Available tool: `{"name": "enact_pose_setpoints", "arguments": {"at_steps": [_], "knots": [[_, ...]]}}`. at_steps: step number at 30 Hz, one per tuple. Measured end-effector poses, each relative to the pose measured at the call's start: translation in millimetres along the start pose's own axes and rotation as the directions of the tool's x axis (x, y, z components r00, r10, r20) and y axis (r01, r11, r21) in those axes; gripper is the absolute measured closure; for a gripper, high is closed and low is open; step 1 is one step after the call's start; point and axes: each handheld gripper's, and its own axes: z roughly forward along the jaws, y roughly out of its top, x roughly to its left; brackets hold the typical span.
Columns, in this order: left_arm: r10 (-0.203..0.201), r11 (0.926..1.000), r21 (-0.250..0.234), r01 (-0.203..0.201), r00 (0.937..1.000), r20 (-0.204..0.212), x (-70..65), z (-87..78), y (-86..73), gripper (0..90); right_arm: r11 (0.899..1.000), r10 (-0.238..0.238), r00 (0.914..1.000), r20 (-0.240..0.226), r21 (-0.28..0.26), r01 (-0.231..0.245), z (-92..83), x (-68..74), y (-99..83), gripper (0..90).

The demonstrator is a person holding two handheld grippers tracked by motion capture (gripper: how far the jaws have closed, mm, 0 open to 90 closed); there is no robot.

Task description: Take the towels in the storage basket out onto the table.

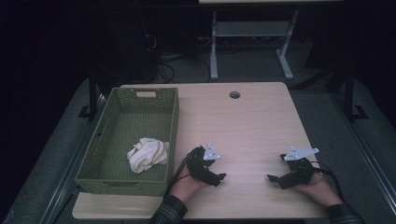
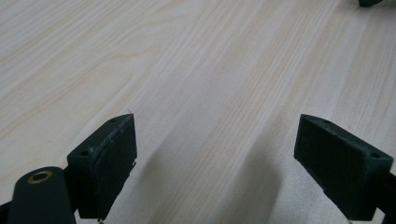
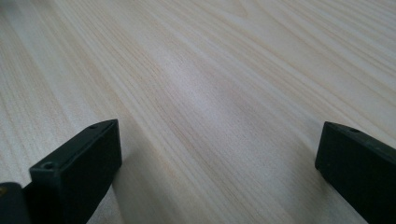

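Observation:
A crumpled white cloth (image 1: 148,154) lies inside the green woven basket (image 1: 105,140) at the table's left side. My left gripper (image 1: 220,177) rests low on the light wooden table (image 1: 252,121) just right of the basket, pointing right. In the left gripper view its jaws stand wide apart, open (image 2: 217,158), with bare wood between them. My right gripper (image 1: 272,179) sits near the front right of the table, pointing left. Its jaws are also open (image 3: 219,168) over bare wood, holding nothing.
A round cable hole (image 1: 234,94) sits near the table's far edge. Beyond the table stand a white desk frame (image 1: 252,37) and dark cables on the floor. The tip of the other gripper (image 2: 373,2) peeks in at the top right of the left gripper view.

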Motion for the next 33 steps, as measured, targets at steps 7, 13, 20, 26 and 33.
{"name": "enact_pose_setpoints", "arguments": {"at_steps": [7, 13, 20, 26, 33], "knots": [[0.006, 1.0, -0.006, -0.007, 0.9998, -0.021, -0.2, -4.9, 2.0, 12.6, 1.0, 0.0, 1.0, 0.0, 0.0, 0.0, 0.0, 0.0, 0.0, 0.0], [0.008, 0.9999, -0.011, -0.008, 0.9997, -0.024, -0.8, -8.1, 5.2, 12.6, 1.0, -0.001, 1.0, 0.0, 0.0, 0.001, 0.0, 0.0, 0.0, 0.0], [0.001, 1.0, -0.005, -0.001, 0.9995, -0.03, -0.4, -11.4, 6.5, 12.6, 1.0, 0.0, 1.0, 0.0, 0.001, 0.0, 0.0, 0.0, 0.0, 0.0], [-0.007, 1.0, 0.0, 0.007, 0.9993, -0.036, -0.4, -12.4, 7.6, 12.6, 1.0, 0.0, 1.0, 0.0, 0.001, 0.0, 0.0, 0.0, 0.0, 0.0], [-0.013, 0.9999, -0.005, 0.013, 0.9987, -0.05, -0.5, -18.6, 9.3, 12.6, 1.0, 0.0, 1.0, 0.0, 0.001, 0.0, 0.0, 0.0, 0.0, 0.0]]}}
